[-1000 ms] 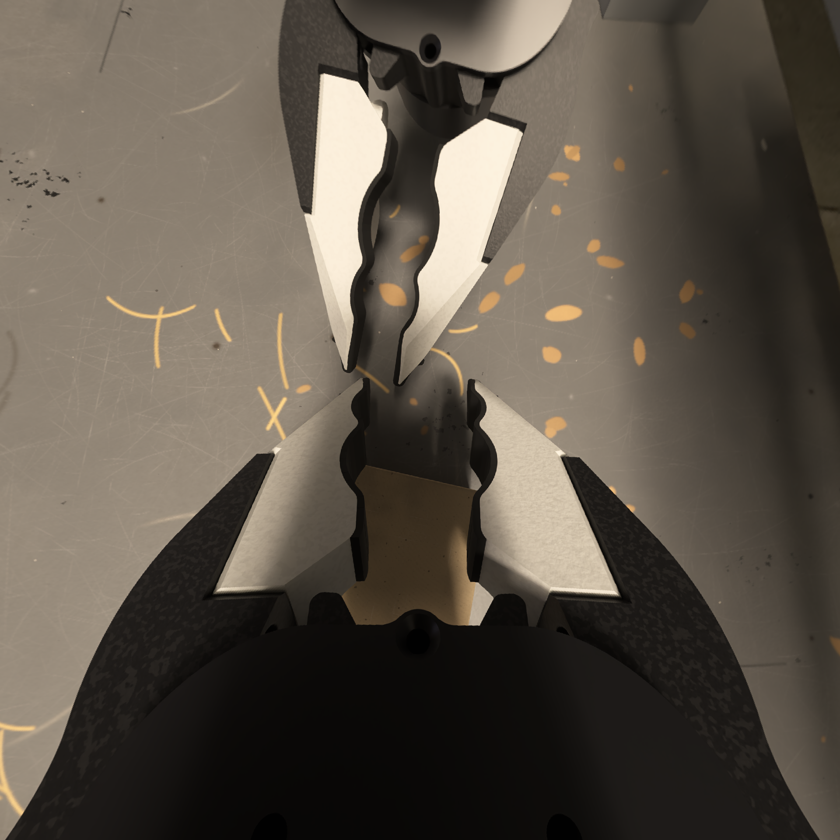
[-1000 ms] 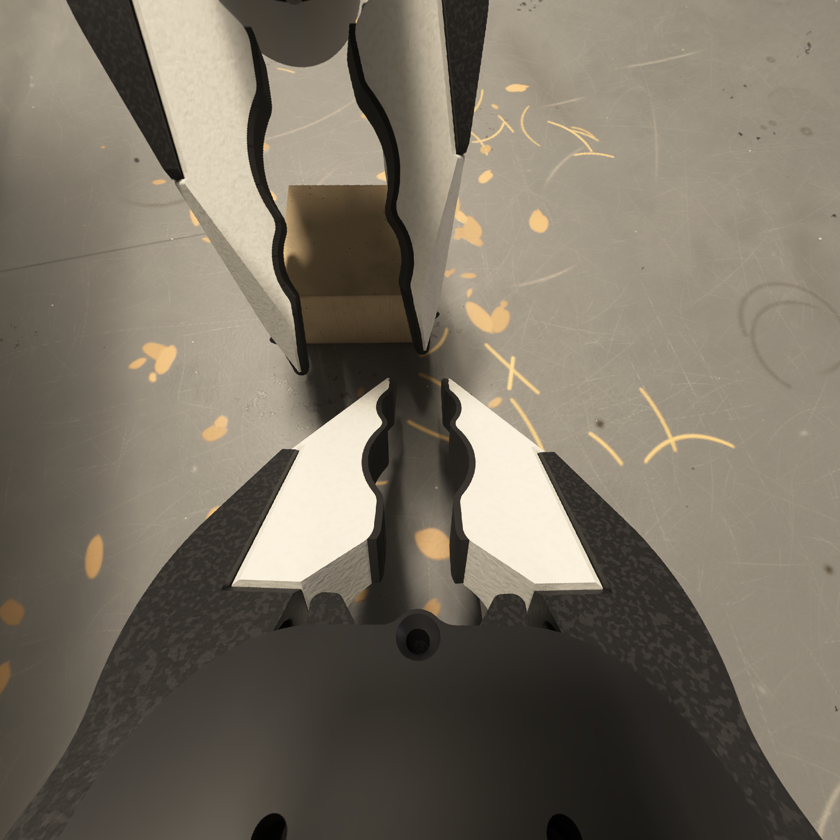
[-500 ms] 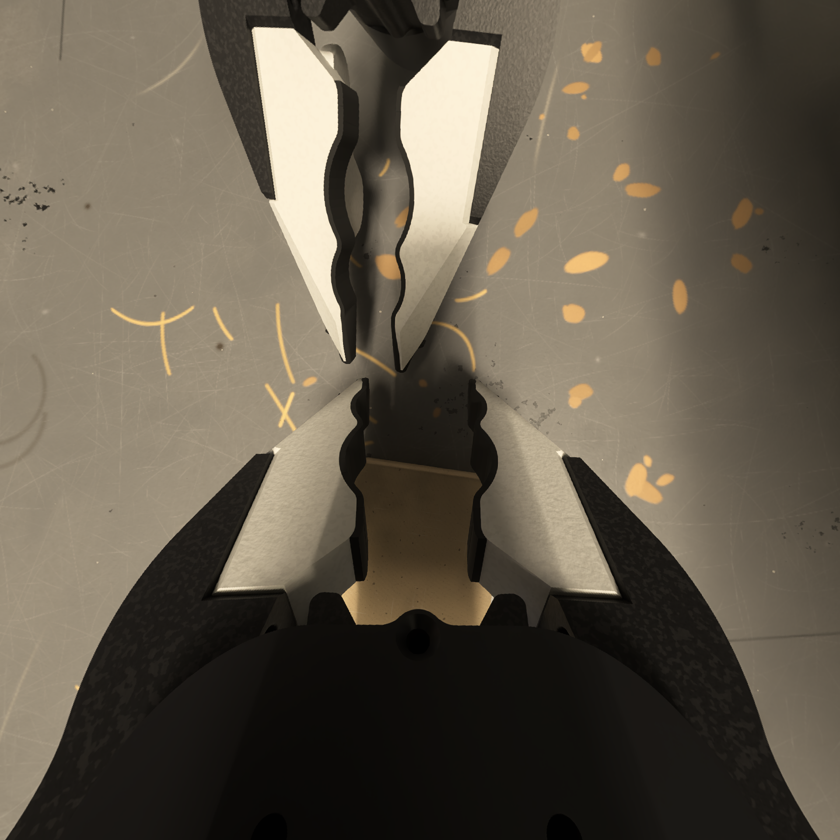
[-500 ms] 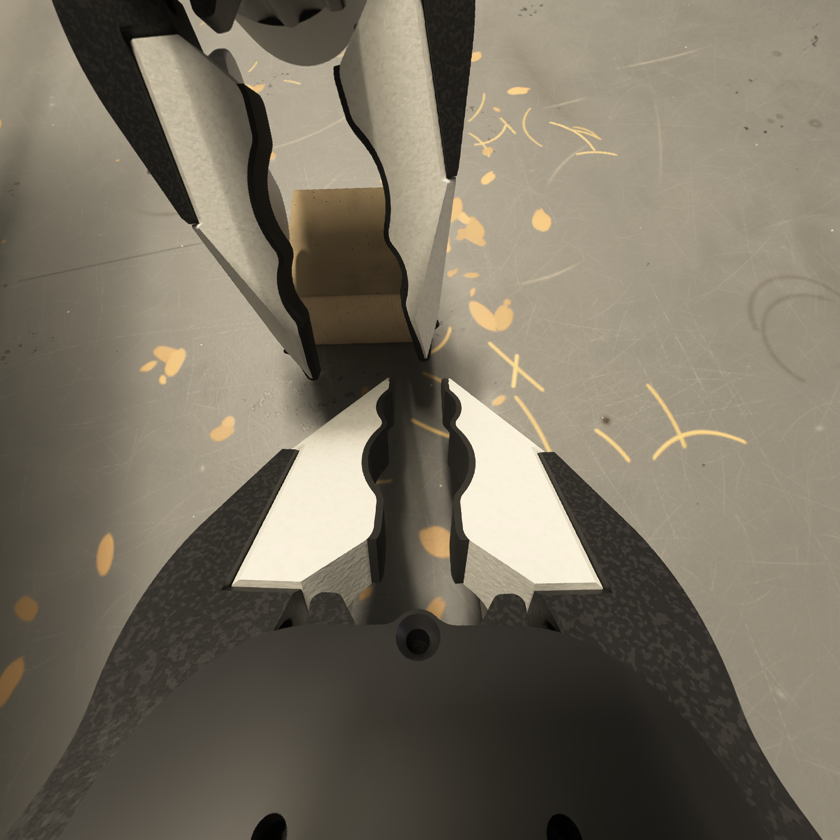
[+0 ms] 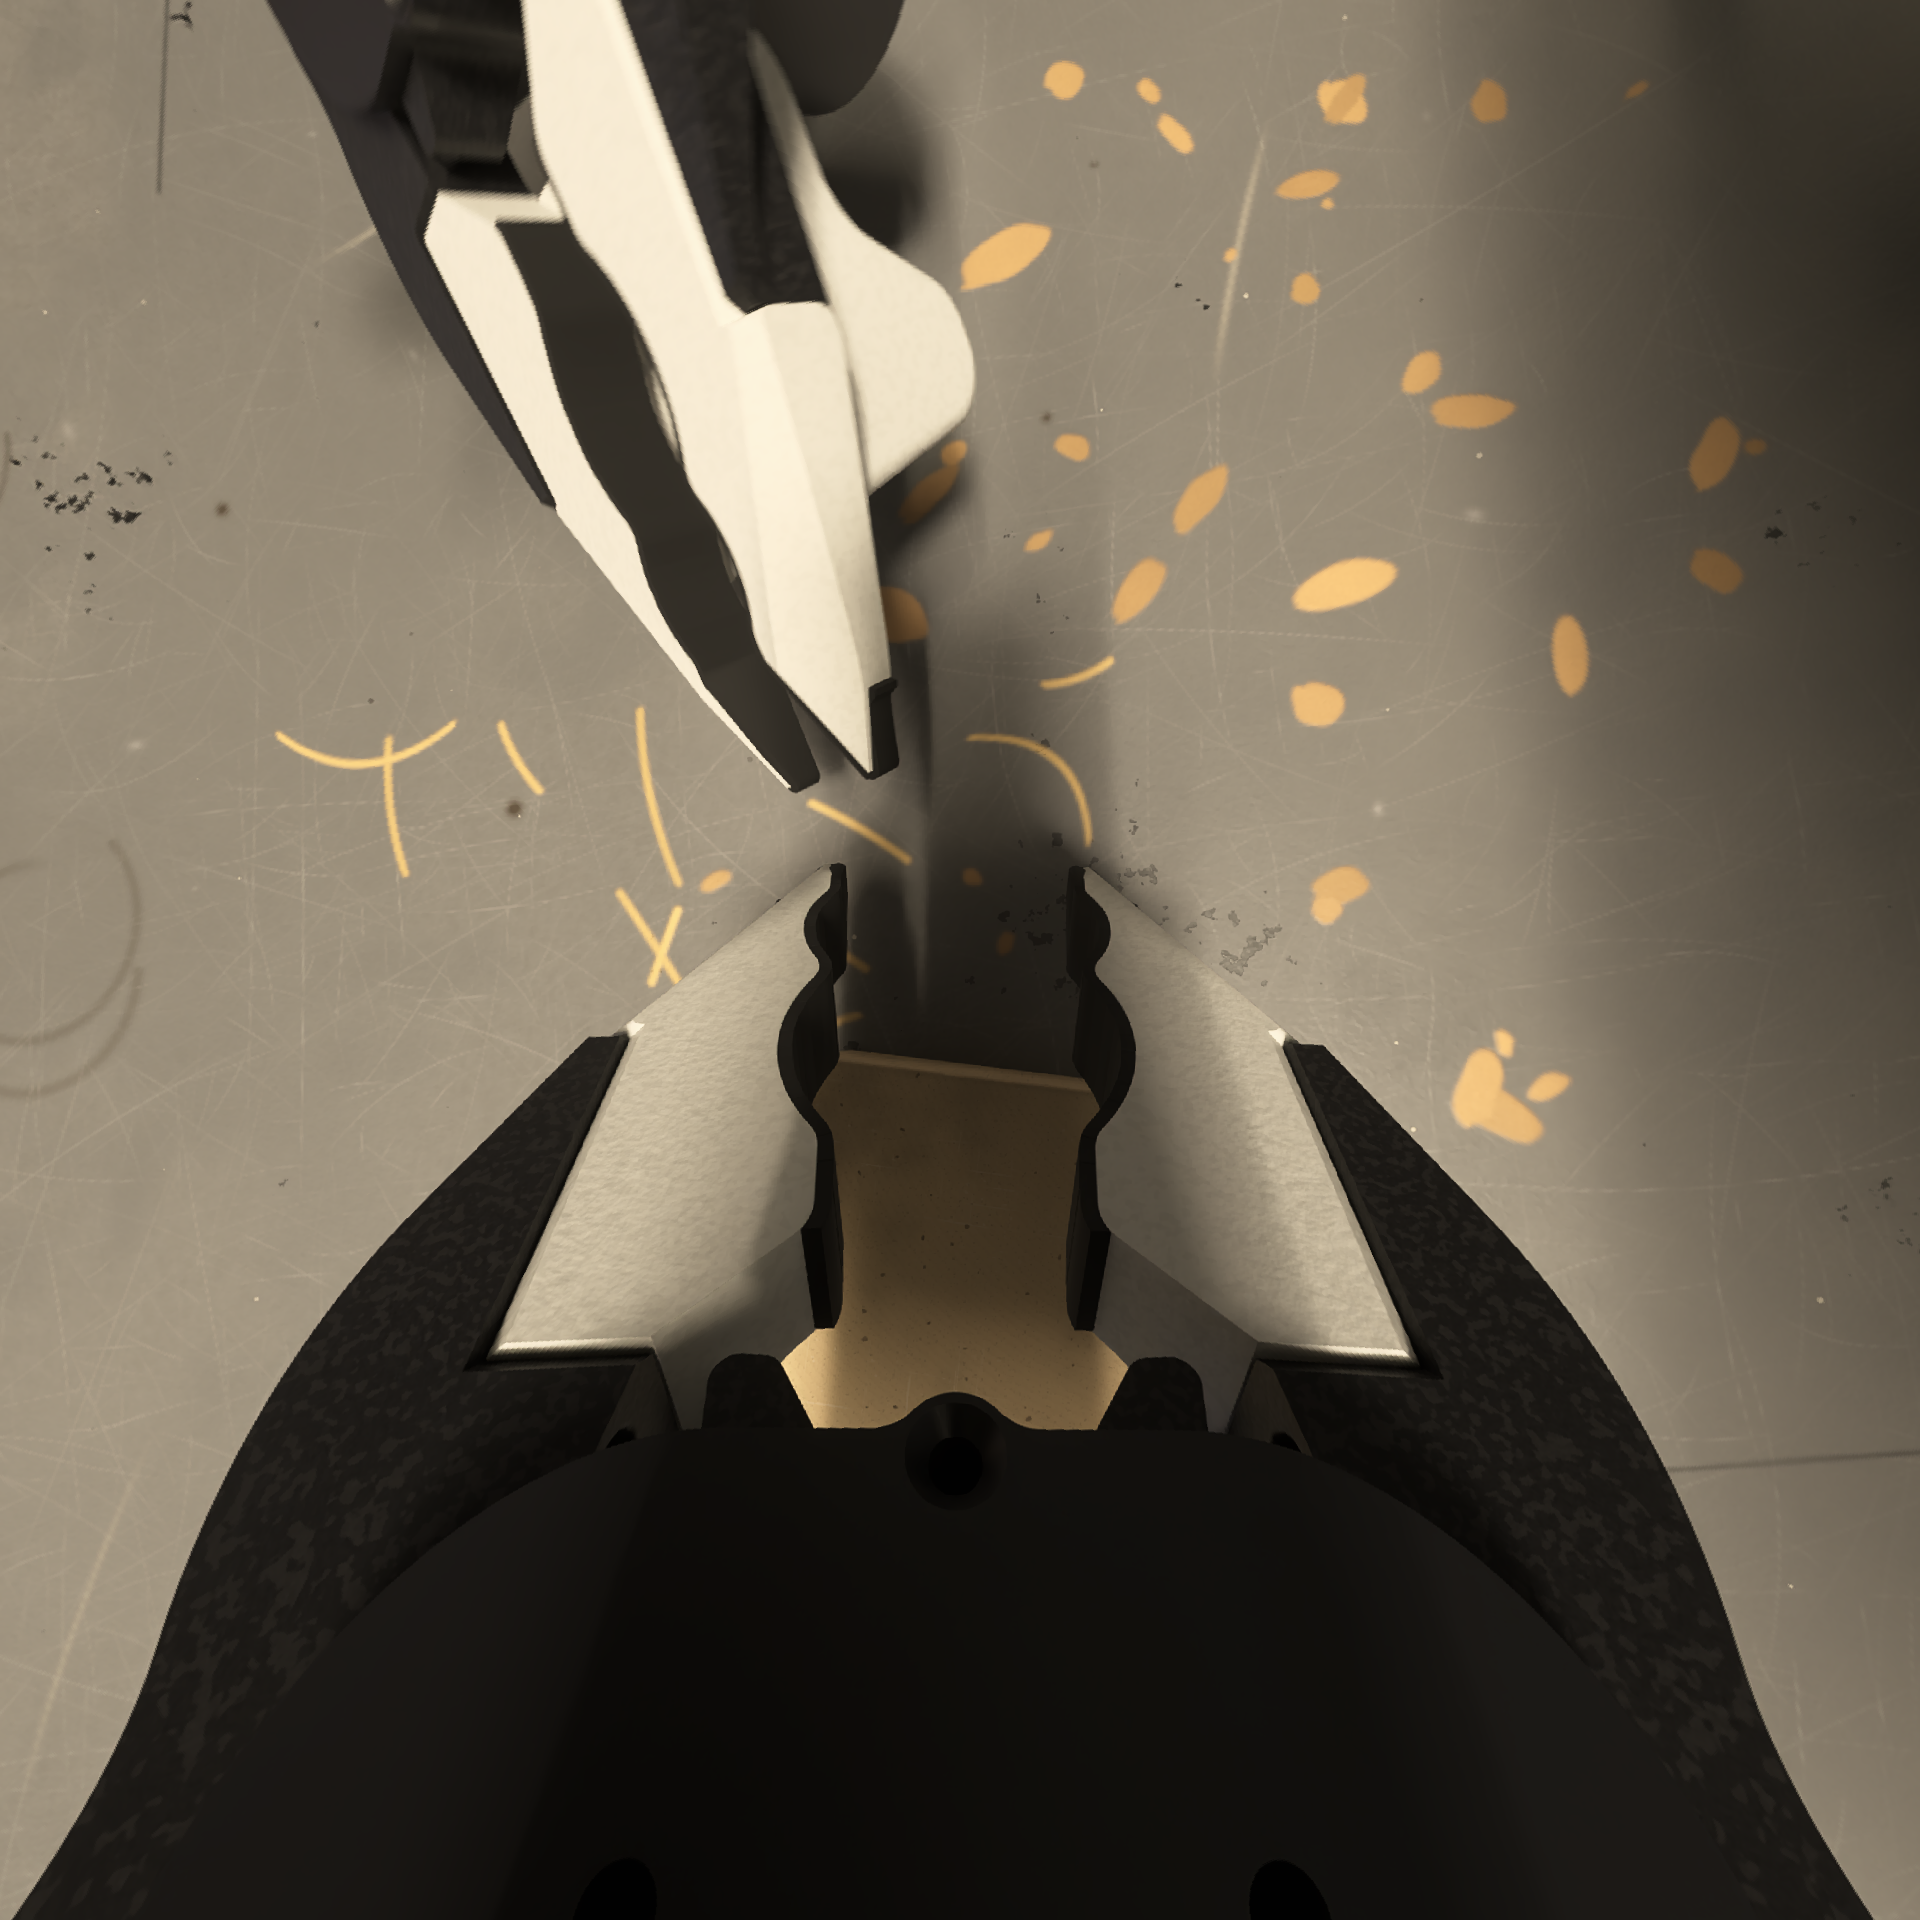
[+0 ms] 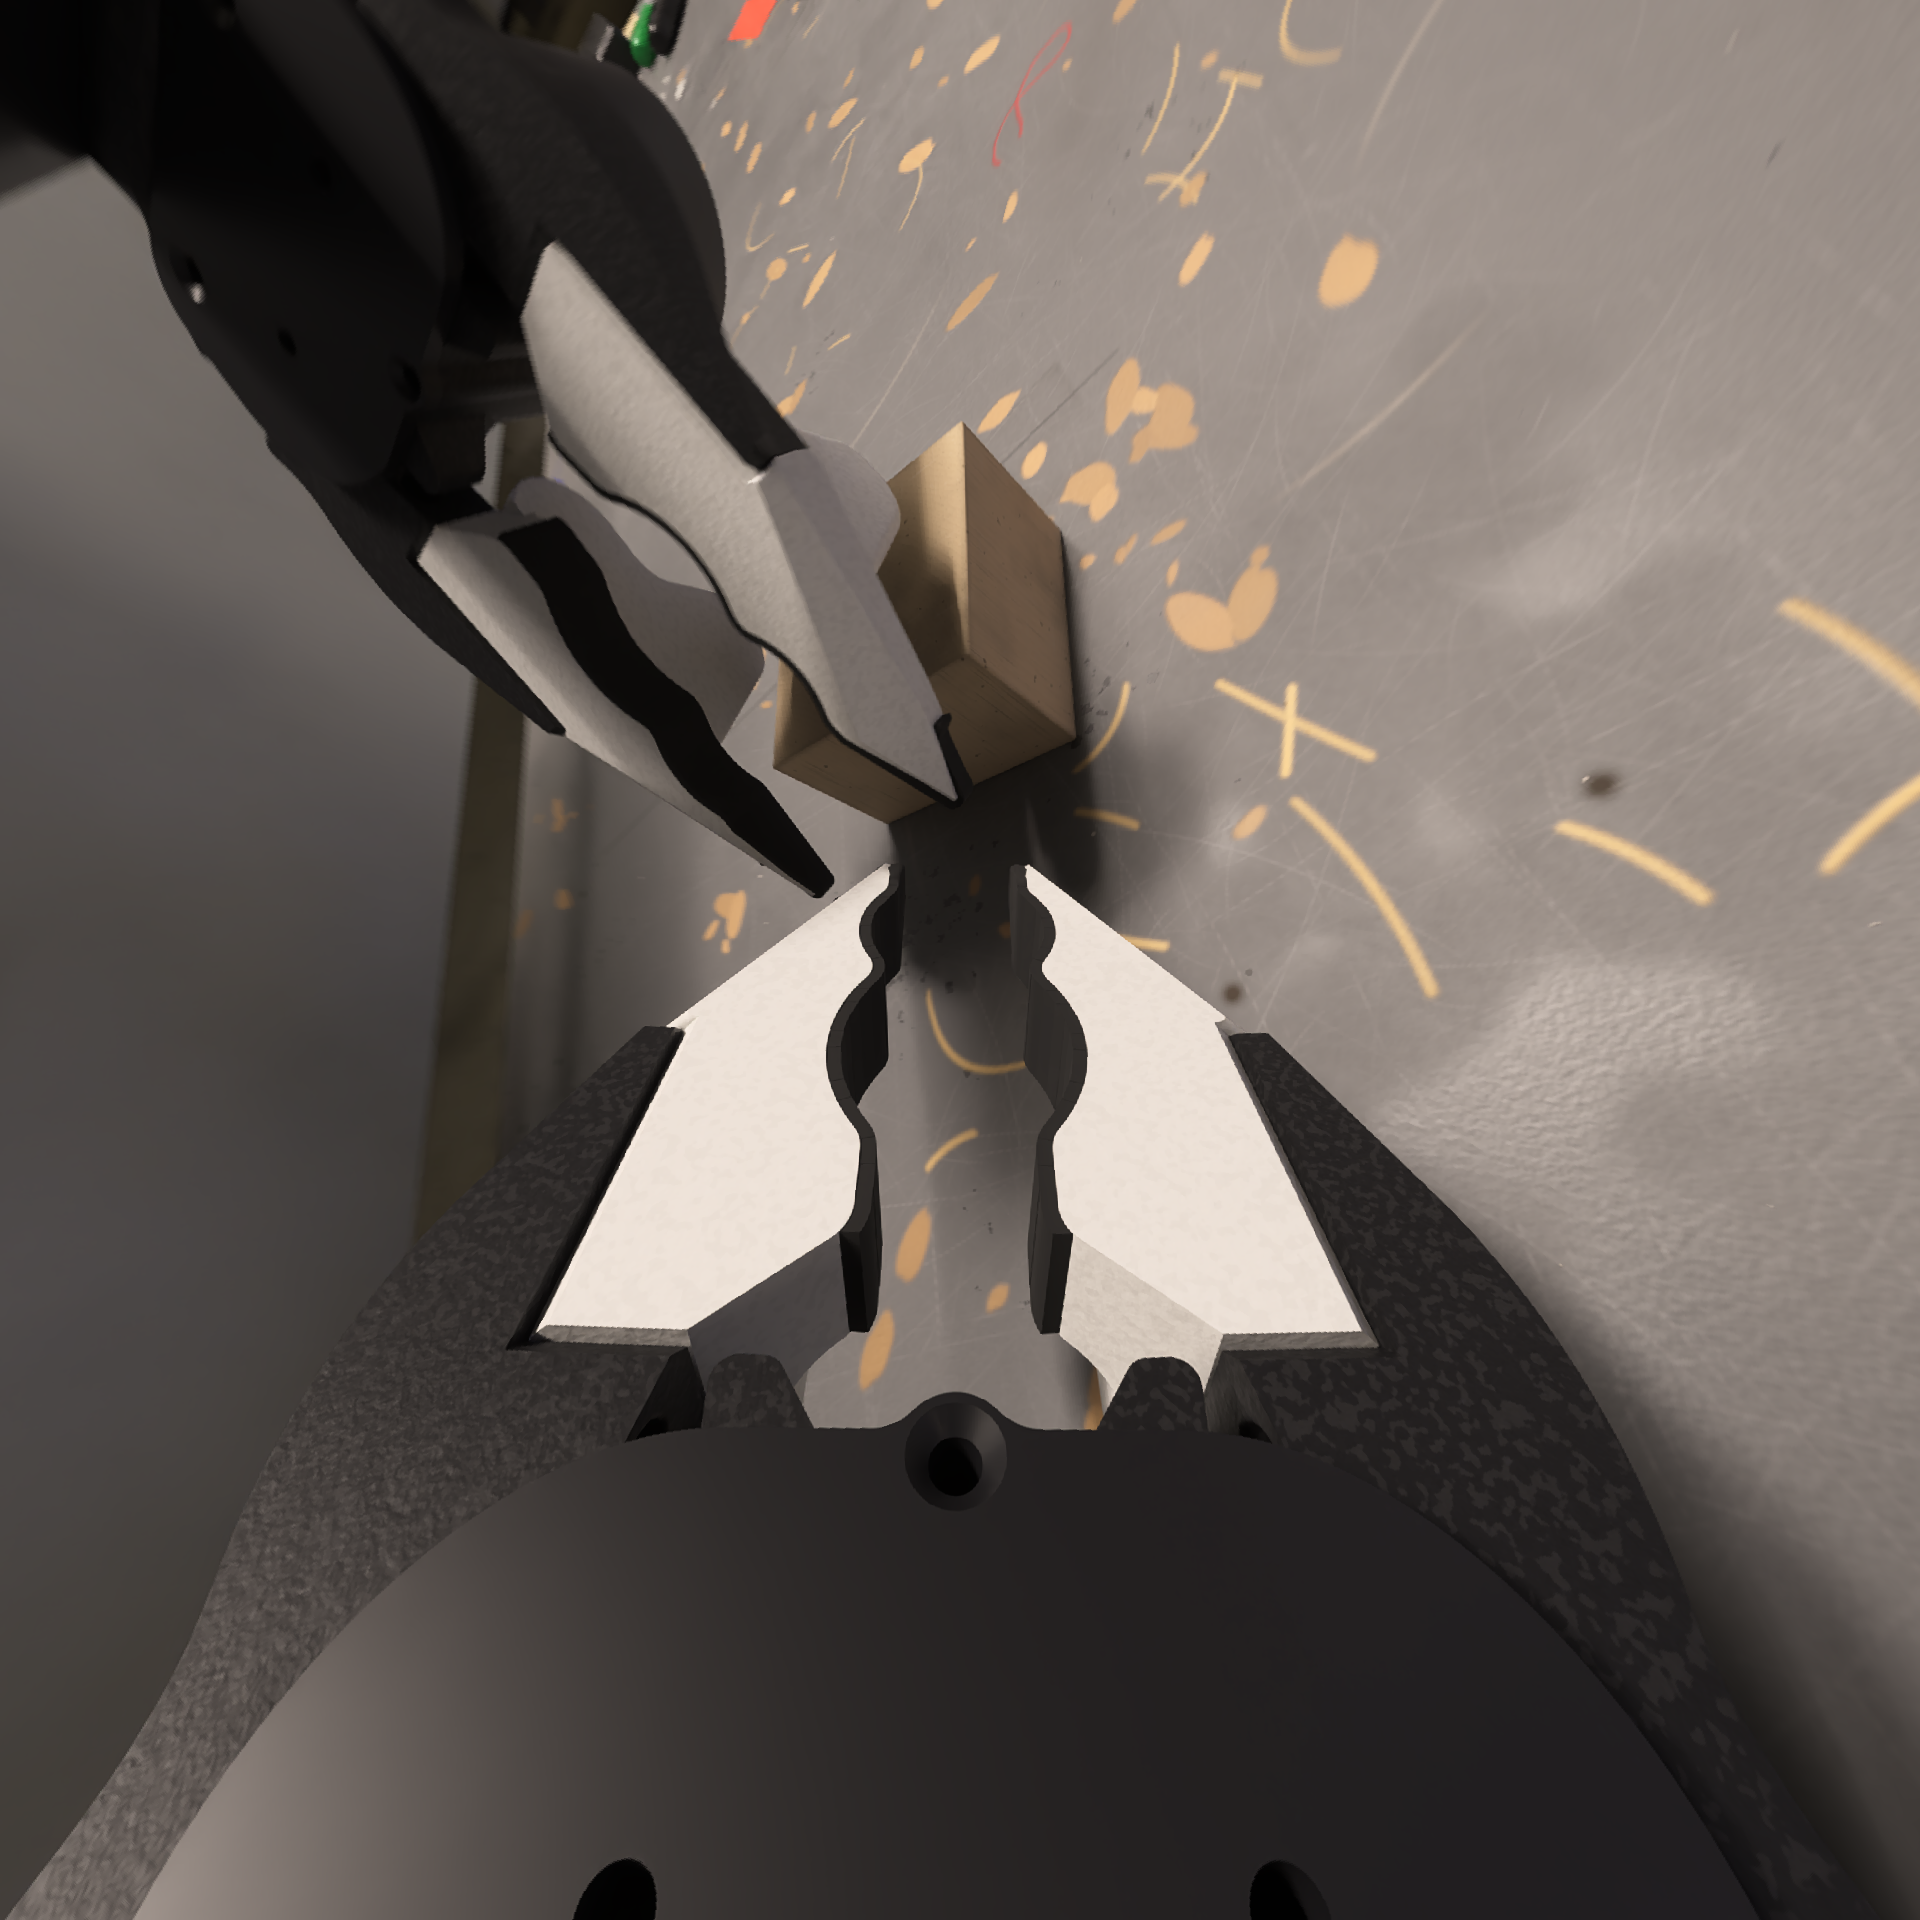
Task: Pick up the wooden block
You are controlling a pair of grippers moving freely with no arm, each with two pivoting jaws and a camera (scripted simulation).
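Observation:
The wooden block (image 5: 951,1195) is a tan cuboid held between my left gripper's (image 5: 958,878) fingers, far back in the jaws, and the jaws are shut on its sides. In the right wrist view the block (image 6: 1013,613) lies against or just above the grey table (image 6: 1558,520), with the left gripper (image 6: 883,836) clamped on it from the upper left. My right gripper (image 6: 958,883) points at the table just short of the block, with its jaws narrowly apart and nothing between them. It also shows in the left wrist view (image 5: 842,769), turned side-on just ahead of the left fingertips.
The table (image 5: 312,1143) is scratched grey with orange paint flecks and lines. Its edge (image 6: 499,727) runs down the left of the right wrist view, with dark floor beyond it. Small red and green things (image 6: 748,16) lie at its far end.
My right gripper has tilted and rolled, so it now shows side-on in the left view and sees the table at a slant. My left gripper keeps its hold on the block.

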